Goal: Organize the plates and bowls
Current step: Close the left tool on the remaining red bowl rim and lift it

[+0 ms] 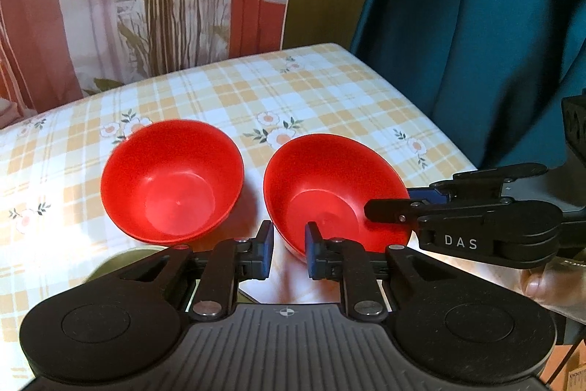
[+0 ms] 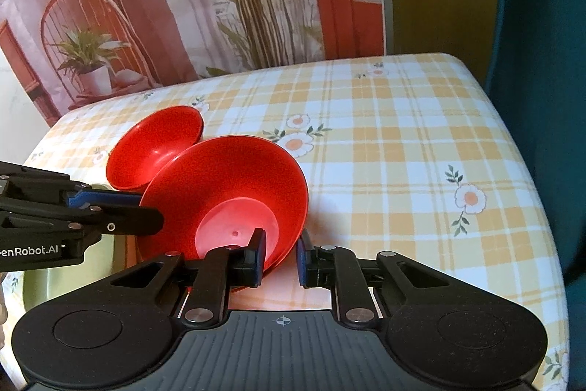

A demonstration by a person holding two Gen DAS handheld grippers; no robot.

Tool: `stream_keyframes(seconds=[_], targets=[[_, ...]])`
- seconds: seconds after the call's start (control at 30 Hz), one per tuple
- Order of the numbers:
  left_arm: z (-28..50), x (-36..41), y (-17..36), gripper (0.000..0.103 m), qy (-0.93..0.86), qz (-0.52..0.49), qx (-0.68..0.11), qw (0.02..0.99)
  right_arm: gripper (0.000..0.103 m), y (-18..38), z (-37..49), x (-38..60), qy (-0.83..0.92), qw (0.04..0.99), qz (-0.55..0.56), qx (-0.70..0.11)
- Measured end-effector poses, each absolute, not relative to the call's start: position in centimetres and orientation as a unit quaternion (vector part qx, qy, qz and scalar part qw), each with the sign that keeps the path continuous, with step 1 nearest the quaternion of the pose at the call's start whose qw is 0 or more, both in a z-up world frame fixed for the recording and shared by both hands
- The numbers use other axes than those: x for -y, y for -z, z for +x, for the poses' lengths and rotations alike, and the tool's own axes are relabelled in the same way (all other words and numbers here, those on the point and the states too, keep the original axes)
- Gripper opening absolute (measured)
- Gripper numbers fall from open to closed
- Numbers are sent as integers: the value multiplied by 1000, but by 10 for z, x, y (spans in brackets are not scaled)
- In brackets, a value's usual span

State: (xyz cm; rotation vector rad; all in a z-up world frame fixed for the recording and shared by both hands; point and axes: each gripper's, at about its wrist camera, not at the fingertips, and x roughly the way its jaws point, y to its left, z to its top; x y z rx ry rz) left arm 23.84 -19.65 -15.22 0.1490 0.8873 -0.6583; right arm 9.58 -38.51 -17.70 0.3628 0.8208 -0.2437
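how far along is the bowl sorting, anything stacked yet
Nothing looks stacked yet: the two red bowls sit side by side on the checked tablecloth. In hand: the nearer red bowl, with the left gripper and the right gripper each shut on its rim. Left: probably nesting it with the other red bowl.
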Motion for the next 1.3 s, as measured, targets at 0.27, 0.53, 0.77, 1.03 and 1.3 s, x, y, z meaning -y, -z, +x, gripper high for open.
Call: stream_keyframes(seconds=[0.27,0.53,0.77,1.03,1.3], targets=[[241,183,133,19,304,61,-402,862,16,156,111,378,111,903,158,-384],[252,165,120,19,289,49,-387,874,16,144,137,365,99,910,143,-375],[265,143,117,19,270,41,-381,883,16,139,163,351,88,915,143,-368],[279,118,115,19,239,25,-377,894,16,140,194,334,78,918,139,-365],[290,108,127,19,224,20,-391,892,16,153,213,324,80,914,136,-374]])
